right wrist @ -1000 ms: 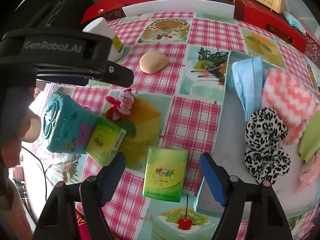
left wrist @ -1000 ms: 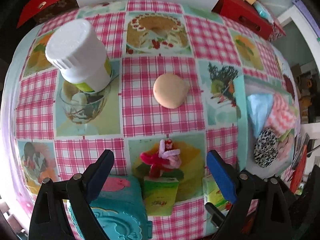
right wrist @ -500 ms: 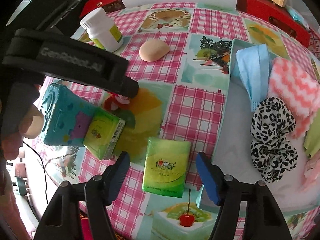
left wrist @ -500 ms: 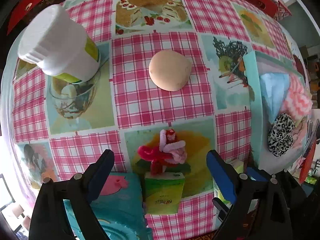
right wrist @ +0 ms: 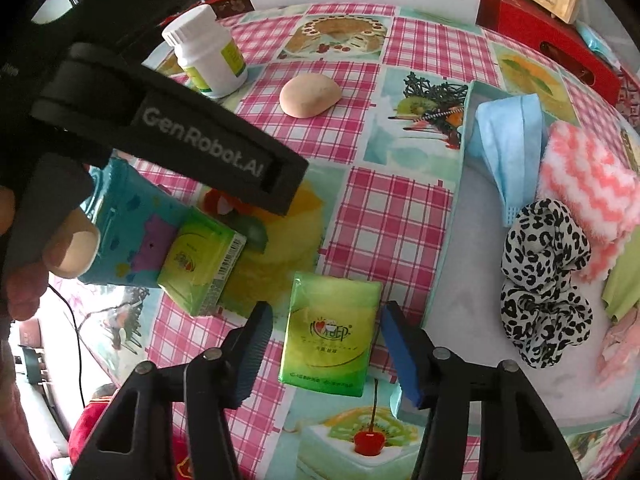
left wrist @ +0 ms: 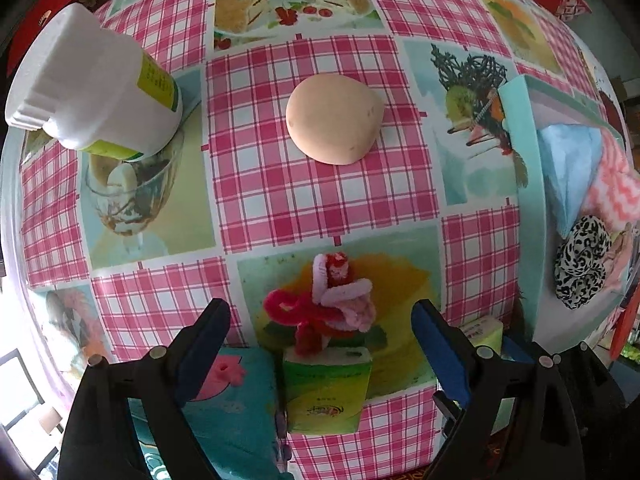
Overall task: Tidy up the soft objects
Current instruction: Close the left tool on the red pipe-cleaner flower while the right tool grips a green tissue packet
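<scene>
My left gripper point(left wrist: 320, 344) is open, its jaws on either side of a pink and red pipe-cleaner flower point(left wrist: 328, 304) that lies against a green tissue pack point(left wrist: 326, 390). My right gripper point(right wrist: 326, 350) is open around a second green tissue pack point(right wrist: 330, 338) lying flat on the tablecloth. A pale teal tray point(right wrist: 448, 248) to the right holds a blue face mask point(right wrist: 506, 128), a pink zigzag cloth point(right wrist: 588, 184) and a leopard-print scrunchie point(right wrist: 544, 280). A beige soft pad point(left wrist: 334, 118) lies mid-table.
A white pill bottle point(left wrist: 96, 88) stands at the far left. A teal box point(right wrist: 124, 232) lies beside the first tissue pack point(right wrist: 200, 260). Red boxes point(right wrist: 544, 40) line the table's far edge. The left gripper's body point(right wrist: 172, 136) crosses the right wrist view.
My left gripper has moved forward and down toward the pipe-cleaner flower, which now sits between its jaws. My right gripper has closed in on the flat tissue pack and its jaws have narrowed.
</scene>
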`<state>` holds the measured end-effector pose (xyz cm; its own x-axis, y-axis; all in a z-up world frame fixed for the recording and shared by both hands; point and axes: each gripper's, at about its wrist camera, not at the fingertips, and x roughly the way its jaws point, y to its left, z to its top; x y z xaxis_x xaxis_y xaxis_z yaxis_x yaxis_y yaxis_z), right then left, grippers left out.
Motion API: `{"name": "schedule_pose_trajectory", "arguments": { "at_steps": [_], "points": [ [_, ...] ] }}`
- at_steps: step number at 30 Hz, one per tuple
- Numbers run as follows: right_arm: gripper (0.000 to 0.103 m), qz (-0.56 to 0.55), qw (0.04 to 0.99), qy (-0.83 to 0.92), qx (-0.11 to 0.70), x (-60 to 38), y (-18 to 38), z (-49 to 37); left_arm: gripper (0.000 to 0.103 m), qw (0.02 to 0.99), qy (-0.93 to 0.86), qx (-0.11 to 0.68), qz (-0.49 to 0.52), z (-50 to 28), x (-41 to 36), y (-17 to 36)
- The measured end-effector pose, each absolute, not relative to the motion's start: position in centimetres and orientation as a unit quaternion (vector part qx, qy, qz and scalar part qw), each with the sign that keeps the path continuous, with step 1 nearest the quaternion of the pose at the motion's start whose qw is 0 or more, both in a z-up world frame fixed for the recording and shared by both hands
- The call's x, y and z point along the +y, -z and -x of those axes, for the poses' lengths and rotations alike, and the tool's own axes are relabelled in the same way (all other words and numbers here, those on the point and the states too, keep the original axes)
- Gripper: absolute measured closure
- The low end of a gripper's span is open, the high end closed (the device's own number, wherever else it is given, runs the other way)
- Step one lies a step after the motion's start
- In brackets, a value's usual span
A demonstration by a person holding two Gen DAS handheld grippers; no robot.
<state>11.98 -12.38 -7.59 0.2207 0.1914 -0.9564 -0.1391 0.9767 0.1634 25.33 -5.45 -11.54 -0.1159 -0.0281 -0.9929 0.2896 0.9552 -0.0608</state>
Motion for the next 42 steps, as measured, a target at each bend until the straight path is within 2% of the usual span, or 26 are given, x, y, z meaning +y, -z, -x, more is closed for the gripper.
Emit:
{"name": "schedule_pose_trajectory", "arguments": {
  "at_steps": [3,8,12,14,16,20,26,42],
  "points": [
    [0.052,-0.023,0.773,-0.106,0.626,-12.4,8.5,-12.1,0.016,0.657,0.119,0.739,-0.088,-25.2,-5.3,11.9],
    [0.052,-0.03,0.77,-0.109,0.627,-12.4,8.9,-12.2,0.026,0.653,0.117,0.742,-0.095,-25.0,-5.2,12.3],
    [0.052,-0.032,0.77,-0.111,0.627,-12.5,8.9,-12.2,0.028,0.652,0.114,0.743,-0.099,-24.9,-5.2,12.8],
    [0.052,-0.033,0.77,-0.112,0.627,-12.3,8.9,-12.2,0.041,0.652,0.113,0.743,-0.1,-24.9,-5.2,13.0],
    [0.052,-0.034,0.77,-0.113,0.627,-12.8,9.0,-12.2,0.042,0.654,0.113,0.741,-0.102,-25.0,-5.3,13.1],
    [0.052,-0.036,0.77,-0.115,0.627,-12.9,8.8,-12.3,0.055,0.659,0.114,0.736,-0.101,-25.1,-5.4,12.8],
    [0.052,-0.047,0.769,-0.12,0.626,-13.4,8.9,-12.4,0.059,0.669,0.116,0.728,-0.095,-25.2,-5.5,12.2],
    [0.052,-0.071,0.767,-0.128,0.625,-14.3,8.8,-12.7,0.061,0.684,0.114,0.717,-0.071,-24.2,-5.1,10.1]
  ]
}}
